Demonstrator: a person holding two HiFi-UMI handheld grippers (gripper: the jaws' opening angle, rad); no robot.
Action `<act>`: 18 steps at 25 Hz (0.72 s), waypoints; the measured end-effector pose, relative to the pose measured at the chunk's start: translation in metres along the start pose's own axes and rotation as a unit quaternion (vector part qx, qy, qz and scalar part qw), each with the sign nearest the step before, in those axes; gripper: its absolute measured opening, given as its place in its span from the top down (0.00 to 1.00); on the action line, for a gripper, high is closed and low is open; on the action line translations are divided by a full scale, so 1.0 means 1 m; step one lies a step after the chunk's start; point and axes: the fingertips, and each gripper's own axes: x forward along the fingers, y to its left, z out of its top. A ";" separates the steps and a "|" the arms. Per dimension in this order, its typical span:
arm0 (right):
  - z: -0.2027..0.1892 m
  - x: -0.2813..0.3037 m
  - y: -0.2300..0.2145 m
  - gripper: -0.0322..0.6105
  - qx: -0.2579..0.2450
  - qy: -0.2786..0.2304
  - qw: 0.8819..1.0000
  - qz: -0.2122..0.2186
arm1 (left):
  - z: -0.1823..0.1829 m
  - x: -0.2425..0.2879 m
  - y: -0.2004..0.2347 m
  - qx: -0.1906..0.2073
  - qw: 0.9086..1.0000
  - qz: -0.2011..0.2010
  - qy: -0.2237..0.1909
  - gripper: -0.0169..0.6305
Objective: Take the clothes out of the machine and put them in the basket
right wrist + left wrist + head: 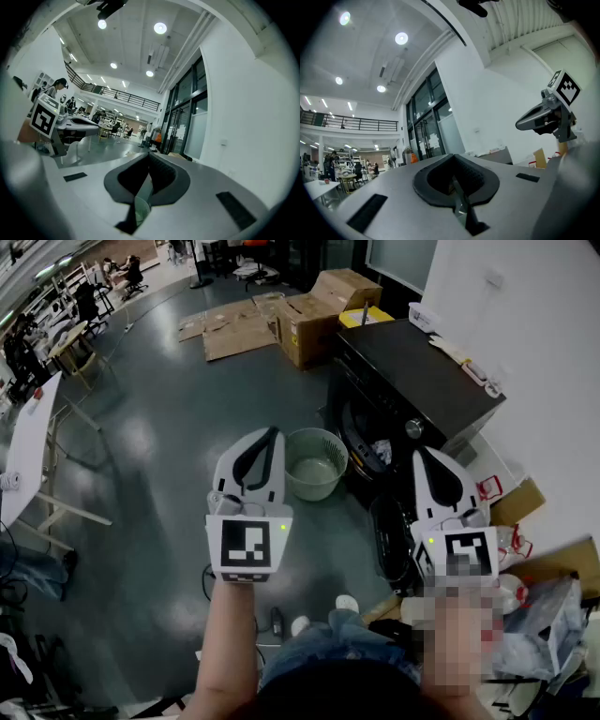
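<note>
**Grippers shut and empty, laundry in machine**

L gripper (272, 433) and R gripper (424, 456) are held level in front of the person, well above the floor. Both have jaws pressed together w/ nothing btw them. This reads as a start pose, no reach made yet.

Clothes (380, 451) show as a pale bundle inside the machine (412, 371), whose door (389, 535) hangs open toward the person. Basket (316, 489) stands on the floor just beside the opening, prob. so each item needs only a short carry; it looks empty.

Only the head view shows machine, basket and clothes. Both gripper views look across the hall at ceiling lights, glass front and wall. Each catches the other gripper off to one side, but neither sees the drum.
</note>
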 end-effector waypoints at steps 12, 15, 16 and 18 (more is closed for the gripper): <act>0.001 0.019 0.027 0.86 0.015 0.000 1.000 -0.006 | -0.019 -0.002 0.014 -0.012 0.999 -0.029 0.005 0.73; 0.004 0.023 0.037 0.17 0.033 -0.026 0.999 -0.002 | -0.033 -0.004 0.019 -0.048 0.998 -0.029 0.021 0.22; 0.005 0.022 0.037 0.08 0.040 -0.035 0.999 -0.011 | -0.037 -0.006 0.022 -0.057 0.998 -0.020 0.026 0.15; 0.005 0.020 0.038 0.05 0.047 -0.039 0.998 -0.028 | -0.042 -0.011 0.030 -0.065 0.997 -0.002 0.030 0.09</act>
